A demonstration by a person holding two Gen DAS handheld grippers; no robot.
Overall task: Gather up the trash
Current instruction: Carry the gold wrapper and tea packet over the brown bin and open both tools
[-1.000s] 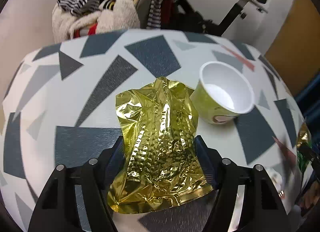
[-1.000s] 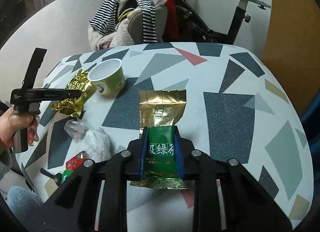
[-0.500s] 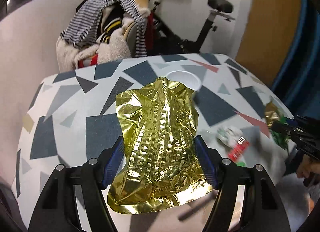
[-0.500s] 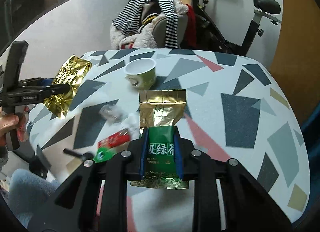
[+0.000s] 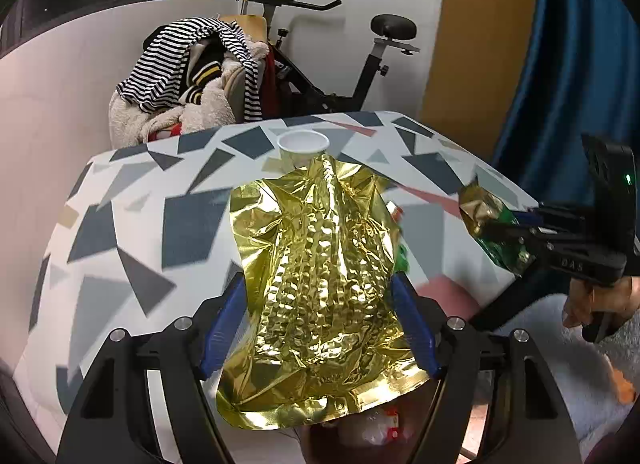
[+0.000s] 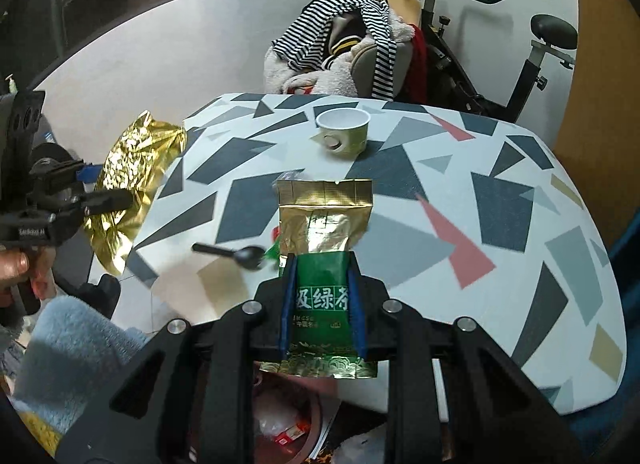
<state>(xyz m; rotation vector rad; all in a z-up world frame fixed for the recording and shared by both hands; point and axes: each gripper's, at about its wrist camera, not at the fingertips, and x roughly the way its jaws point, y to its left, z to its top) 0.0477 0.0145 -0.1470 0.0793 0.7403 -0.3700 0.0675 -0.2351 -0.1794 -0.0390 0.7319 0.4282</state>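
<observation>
Here, patterned table (image 6: 500, 200), exercise bike (image 6: 532, 64), blue curtain (image 5: 568, 64)

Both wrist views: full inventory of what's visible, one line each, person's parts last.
gold foil bag: 1, crumpled gold, between the left jaws, off the table
green tea packet: 1, green and gold, clamped in the right jaws
paper cup: 1, white inside, green outside, upright at the table's far side
spoon: 1, black, on the table near the front edge
table: 1, white with grey, blue, red shapes
clothes pile: 1, striped and fleece, on a chair behind the table
exercise bike: 1, black, by the wall
curtain: 1, blue, far right
left gripper: black, blue pads
right gripper: black, blue pads, shut
hands: 2, one on each handle
</observation>
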